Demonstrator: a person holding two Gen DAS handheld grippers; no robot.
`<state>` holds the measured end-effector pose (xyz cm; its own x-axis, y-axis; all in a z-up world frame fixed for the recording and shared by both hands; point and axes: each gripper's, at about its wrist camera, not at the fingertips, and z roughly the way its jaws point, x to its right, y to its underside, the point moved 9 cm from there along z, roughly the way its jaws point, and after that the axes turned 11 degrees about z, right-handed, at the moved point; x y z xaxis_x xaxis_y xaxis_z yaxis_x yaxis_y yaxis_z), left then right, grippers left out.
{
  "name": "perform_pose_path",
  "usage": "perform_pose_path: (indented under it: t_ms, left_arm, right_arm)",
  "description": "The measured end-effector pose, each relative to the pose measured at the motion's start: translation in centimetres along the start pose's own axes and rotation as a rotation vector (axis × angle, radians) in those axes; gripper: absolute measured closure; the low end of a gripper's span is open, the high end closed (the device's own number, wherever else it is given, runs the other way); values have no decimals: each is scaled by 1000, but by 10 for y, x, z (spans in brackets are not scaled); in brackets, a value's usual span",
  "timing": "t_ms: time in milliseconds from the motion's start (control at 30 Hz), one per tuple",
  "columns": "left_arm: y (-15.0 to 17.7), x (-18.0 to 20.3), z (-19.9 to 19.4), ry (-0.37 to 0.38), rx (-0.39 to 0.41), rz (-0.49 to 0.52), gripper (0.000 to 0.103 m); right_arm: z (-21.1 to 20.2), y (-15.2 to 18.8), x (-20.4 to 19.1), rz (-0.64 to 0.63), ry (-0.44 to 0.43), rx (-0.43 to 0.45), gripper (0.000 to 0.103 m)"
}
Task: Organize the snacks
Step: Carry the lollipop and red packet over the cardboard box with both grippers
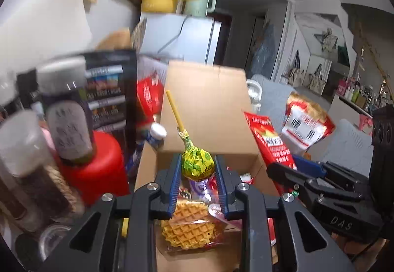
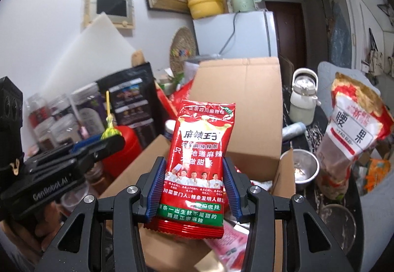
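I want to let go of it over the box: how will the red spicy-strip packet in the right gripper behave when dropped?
The red packet looks flat, thin and probably light, so it should flutter rather than fall straight. Its glossy film looks slippery. It stands upright between the right gripper pads, so seems fairly stiff.

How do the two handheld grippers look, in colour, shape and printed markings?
Both are black angular frames with silver round bolts and blue ribbed pads on the fingers. The left gripper has "GenRobot.AI" in pale letters on its side. The right gripper shows "DAS" on its body.
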<state>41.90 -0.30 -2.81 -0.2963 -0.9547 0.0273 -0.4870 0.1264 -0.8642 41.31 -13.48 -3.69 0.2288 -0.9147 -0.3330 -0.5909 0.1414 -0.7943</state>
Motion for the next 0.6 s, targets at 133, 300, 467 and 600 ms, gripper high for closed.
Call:
perform_pose_path:
  t_ms: [133, 300, 467, 600]
  left_arm:
    - [15, -1, 23, 28, -83, -18, 77]
    - [32, 8, 43, 52, -165, 8, 77]
    - [48, 19, 62, 95, -233, 18, 77]
    - [63, 24, 75, 89, -298, 52, 77]
  right_arm:
    - [18, 11, 10, 20, 27, -50, 58]
    - [33, 24, 21, 32, 44, -114, 57]
    - [52, 35, 32, 55, 62, -182, 57]
    - [67, 49, 40, 58, 98, -242, 57]
